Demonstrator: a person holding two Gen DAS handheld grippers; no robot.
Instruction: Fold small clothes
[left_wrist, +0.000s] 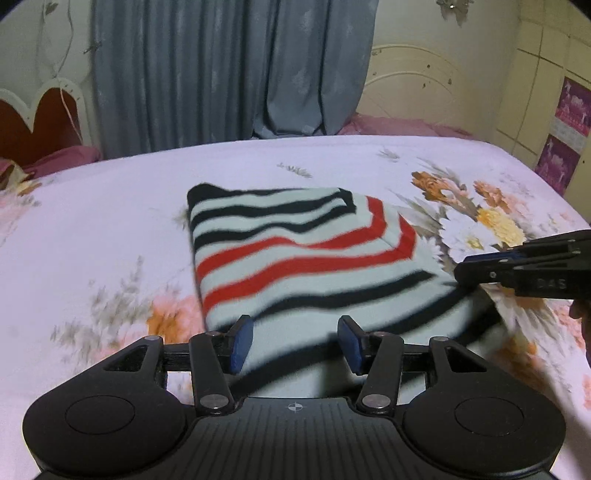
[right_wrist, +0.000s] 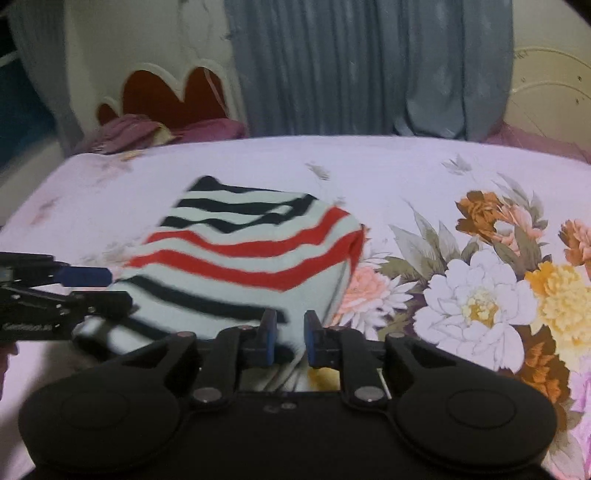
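Note:
A small striped garment (left_wrist: 295, 258), pale with black and red stripes, lies folded on the flowered bedsheet (left_wrist: 92, 221); it also shows in the right wrist view (right_wrist: 243, 258). My left gripper (left_wrist: 295, 341) is open over the garment's near edge, its blue pads (left_wrist: 242, 343) apart with cloth between them. My right gripper (right_wrist: 290, 338) is at the garment's near right corner, its jaws a narrow gap apart with cloth between them. In the left wrist view the right gripper (left_wrist: 465, 271) comes in from the right at the garment's edge. The left gripper (right_wrist: 107, 286) shows at the left.
The bed carries a white sheet with large printed flowers (right_wrist: 480, 295). Blue-grey curtains (left_wrist: 229, 70) hang behind the bed. A red heart-shaped headboard (right_wrist: 173, 96) and purple bedding (right_wrist: 129, 136) lie at the far left. A cream headboard (left_wrist: 413, 85) stands at the far right.

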